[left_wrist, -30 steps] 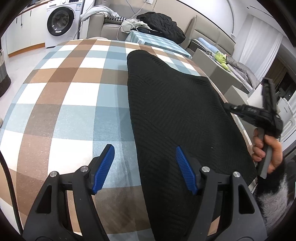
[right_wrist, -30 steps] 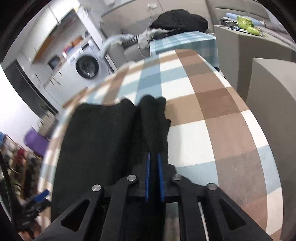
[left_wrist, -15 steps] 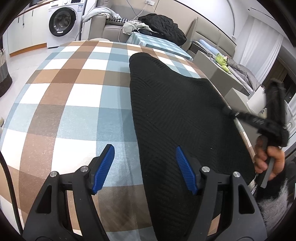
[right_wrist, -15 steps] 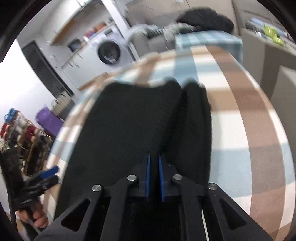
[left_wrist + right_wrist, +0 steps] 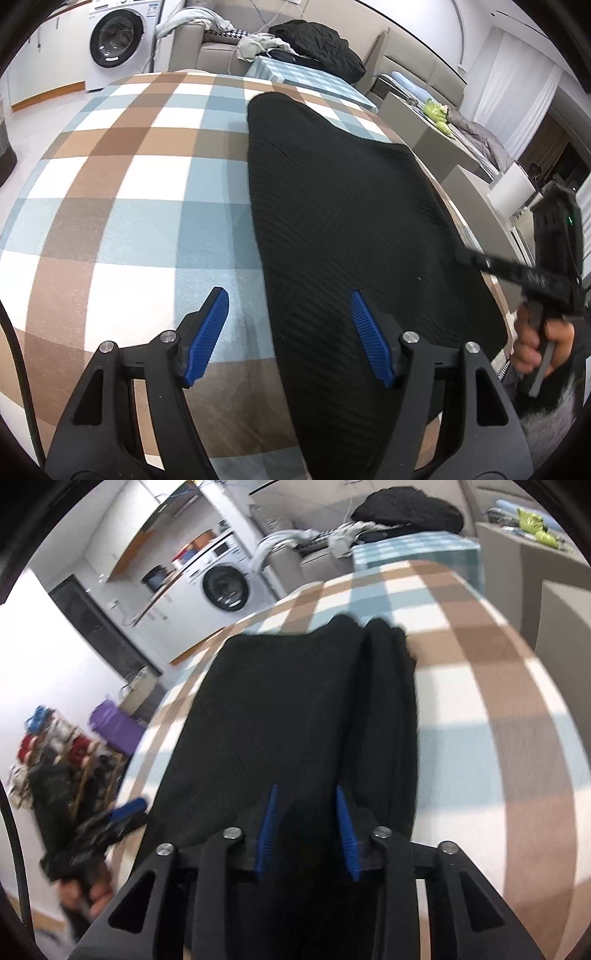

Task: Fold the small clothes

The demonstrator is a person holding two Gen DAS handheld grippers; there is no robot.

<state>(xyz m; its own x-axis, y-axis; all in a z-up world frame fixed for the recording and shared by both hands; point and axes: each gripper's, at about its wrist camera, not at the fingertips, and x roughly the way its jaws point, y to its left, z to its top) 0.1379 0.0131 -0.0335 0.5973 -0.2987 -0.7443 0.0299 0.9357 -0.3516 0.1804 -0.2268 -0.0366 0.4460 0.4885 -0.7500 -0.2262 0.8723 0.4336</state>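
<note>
A black knit garment point(image 5: 343, 221) lies flat and lengthwise on the checked tablecloth point(image 5: 122, 206), with one long edge folded over on its right side in the right wrist view point(image 5: 388, 709). My left gripper point(image 5: 288, 325) is open and empty, straddling the garment's left edge near its near end. My right gripper point(image 5: 306, 823) is partly open above the garment's near end point(image 5: 280, 716), with cloth lying between the blue pads but not pinched. The right gripper also shows at the right of the left wrist view point(image 5: 546, 280).
A washing machine point(image 5: 118, 37) stands at the back left. A sofa with piled clothes point(image 5: 314, 40) and a second checked table point(image 5: 306, 74) lie beyond the table's far edge. Grey boxes point(image 5: 465, 177) stand off the table's right side.
My right gripper has opened and let go of the folded edge of the garment, which now lies on the main panel. The left gripper has stayed open in place.
</note>
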